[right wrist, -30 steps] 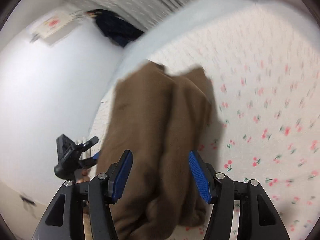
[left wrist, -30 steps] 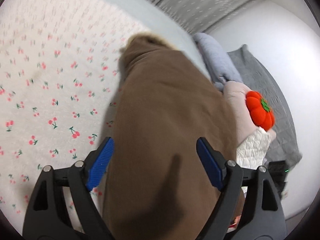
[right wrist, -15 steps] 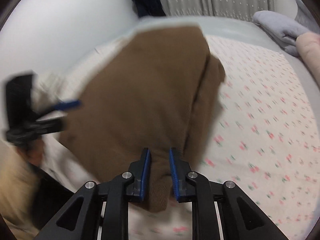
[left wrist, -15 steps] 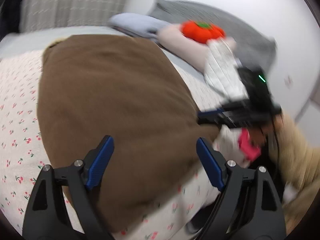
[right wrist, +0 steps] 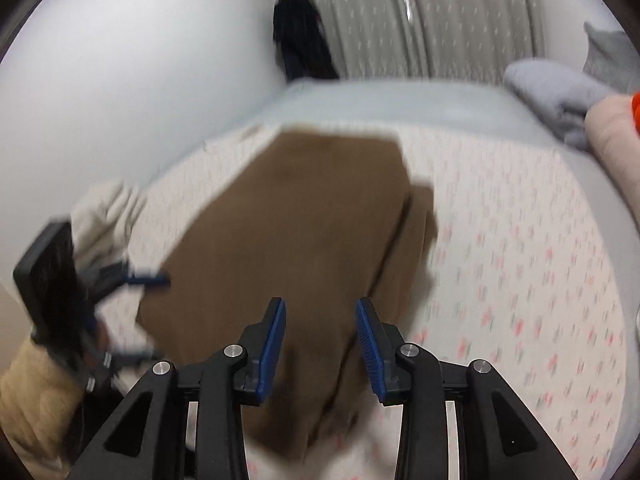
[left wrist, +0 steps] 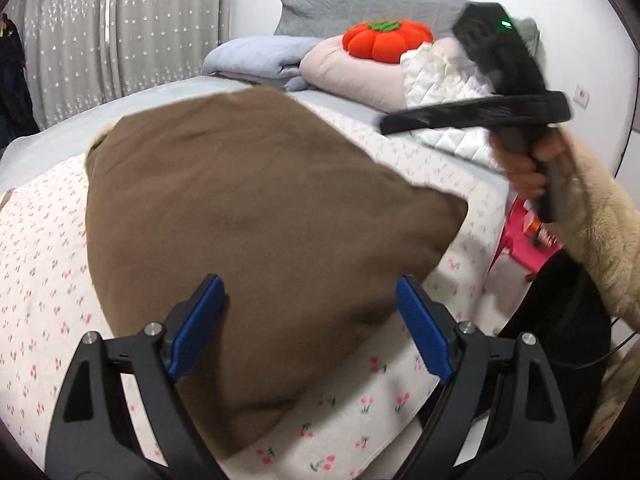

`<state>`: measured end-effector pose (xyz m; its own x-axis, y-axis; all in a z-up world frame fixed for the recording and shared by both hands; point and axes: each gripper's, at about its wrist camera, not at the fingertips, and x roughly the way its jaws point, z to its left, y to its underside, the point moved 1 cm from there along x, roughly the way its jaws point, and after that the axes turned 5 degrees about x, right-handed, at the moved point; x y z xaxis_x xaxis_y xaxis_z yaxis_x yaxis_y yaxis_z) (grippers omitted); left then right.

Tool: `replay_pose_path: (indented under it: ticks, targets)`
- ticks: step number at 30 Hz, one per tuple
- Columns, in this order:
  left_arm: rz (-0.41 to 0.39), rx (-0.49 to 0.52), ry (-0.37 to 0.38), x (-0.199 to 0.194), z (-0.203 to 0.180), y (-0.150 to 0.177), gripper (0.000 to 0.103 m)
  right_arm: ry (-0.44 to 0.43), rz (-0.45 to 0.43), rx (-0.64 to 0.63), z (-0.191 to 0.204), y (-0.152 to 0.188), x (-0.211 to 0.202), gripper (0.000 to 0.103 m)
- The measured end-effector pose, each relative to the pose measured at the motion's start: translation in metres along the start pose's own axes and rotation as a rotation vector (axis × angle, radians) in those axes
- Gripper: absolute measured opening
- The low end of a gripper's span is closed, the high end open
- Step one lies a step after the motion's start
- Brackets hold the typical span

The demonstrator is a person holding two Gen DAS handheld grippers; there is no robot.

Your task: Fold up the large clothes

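The brown garment (left wrist: pixel 256 220) lies folded on the cherry-print sheet (left wrist: pixel 40 248), filling the middle of both wrist views. In the right wrist view a second layer or sleeve (right wrist: pixel 420 232) sticks out along its right edge.

The left gripper (left wrist: pixel 310 320) hovers over the garment's near edge with its jaws spread wide, nothing between the pads. The right gripper (right wrist: pixel 320 340) also sits over the near edge; its jaws have just been opening and now stand partly apart, with brown cloth seen between them but neither pad pressing on it, so the cloth looks released.

The fold appears laid down, and the step in hand seems to be letting go and tidying. To do it well, both grippers should lift clear without dragging the top layer. The protruding strip at right probably wants tucking flush before any further fold. Any new grasp should take all layers at a corner, so the stack does not skew. The pillows (left wrist: pixel 352 76) at upper right are well apart.
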<state>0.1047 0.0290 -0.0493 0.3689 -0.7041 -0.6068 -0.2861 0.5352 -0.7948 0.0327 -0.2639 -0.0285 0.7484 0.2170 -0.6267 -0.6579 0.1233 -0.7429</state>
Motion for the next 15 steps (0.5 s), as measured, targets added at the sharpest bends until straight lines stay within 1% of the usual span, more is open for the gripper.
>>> replay_pose_path:
  ticks: [2, 3, 4, 6, 8, 9, 10, 11, 12, 13, 14, 15]
  targets:
    - [-0.038, -0.020, -0.007, -0.002, 0.007, -0.009, 0.087, 0.034, -0.050, -0.033, 0.005, -0.020, 0.007, 0.038]
    - [-0.054, -0.046, -0.006, -0.001, 0.013, -0.015, 0.087, 0.051, -0.073, -0.044, 0.006, -0.029, 0.012, 0.038]
    - [-0.058, -0.067, -0.001, 0.003, 0.016, -0.017, 0.087, 0.064, -0.097, -0.047, 0.008, -0.038, 0.019, 0.038]
    - [-0.040, -0.092, 0.025, 0.013, 0.022, -0.019, 0.087, 0.067, -0.129, -0.033, 0.008, -0.054, 0.040, 0.037]
    - [0.009, -0.079, 0.040, 0.029, 0.021, -0.015, 0.087, 0.088, -0.136, -0.015, 0.004, -0.061, 0.059, 0.036]
    - [0.047, -0.060, 0.041, 0.039, 0.019, -0.010, 0.087, 0.103, -0.129, -0.003, -0.001, -0.063, 0.068, 0.034]
    - [0.060, -0.039, 0.037, 0.042, 0.017, -0.005, 0.087, 0.127, -0.107, 0.018, -0.009, -0.063, 0.081, 0.031]
    - [0.061, -0.015, 0.032, 0.045, 0.013, -0.001, 0.087, 0.153, -0.066, 0.047, -0.020, -0.061, 0.096, 0.023]
    - [0.055, 0.013, 0.036, 0.046, 0.010, 0.003, 0.087, 0.164, -0.029, 0.067, -0.028, -0.059, 0.107, 0.021]
    - [0.053, 0.019, 0.043, 0.045, 0.008, 0.004, 0.087, 0.169, 0.031, 0.101, -0.039, -0.052, 0.123, 0.021]
    - [0.053, 0.021, 0.045, 0.044, 0.007, 0.005, 0.087, 0.173, 0.056, 0.118, -0.044, -0.048, 0.129, 0.021]
    - [0.054, 0.020, 0.045, 0.042, 0.007, 0.005, 0.087, 0.181, 0.063, 0.112, -0.045, -0.044, 0.132, 0.021]
